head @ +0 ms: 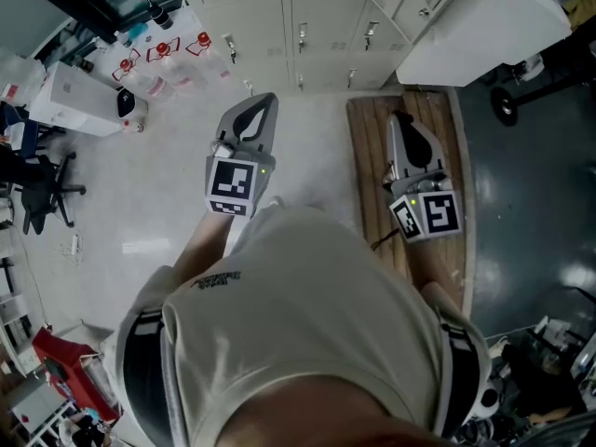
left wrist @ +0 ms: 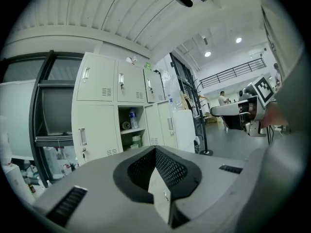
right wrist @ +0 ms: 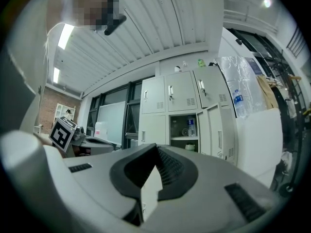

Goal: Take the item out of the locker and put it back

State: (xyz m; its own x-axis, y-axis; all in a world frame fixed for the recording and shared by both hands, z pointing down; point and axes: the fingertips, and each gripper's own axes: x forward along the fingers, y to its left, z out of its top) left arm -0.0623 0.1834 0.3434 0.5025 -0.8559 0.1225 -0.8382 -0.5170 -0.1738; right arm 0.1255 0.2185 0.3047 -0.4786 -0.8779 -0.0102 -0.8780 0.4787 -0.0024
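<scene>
White lockers [left wrist: 97, 106] ahead, bottle [left wrist: 133, 119] in the open one — fingers of left gripper [left wrist: 156, 150], right gripper [right wrist: 156, 148] pressed together.

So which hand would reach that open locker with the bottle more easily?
Probably left, narrowly. The left gripper and right gripper are both shut, empty, facing the open locker, but its door juts out on the right.

Open locker shelf [left wrist: 130, 129] — water bottle [left wrist: 133, 118] and perhaps a tape roll [left wrist: 126, 125] on it.
</scene>
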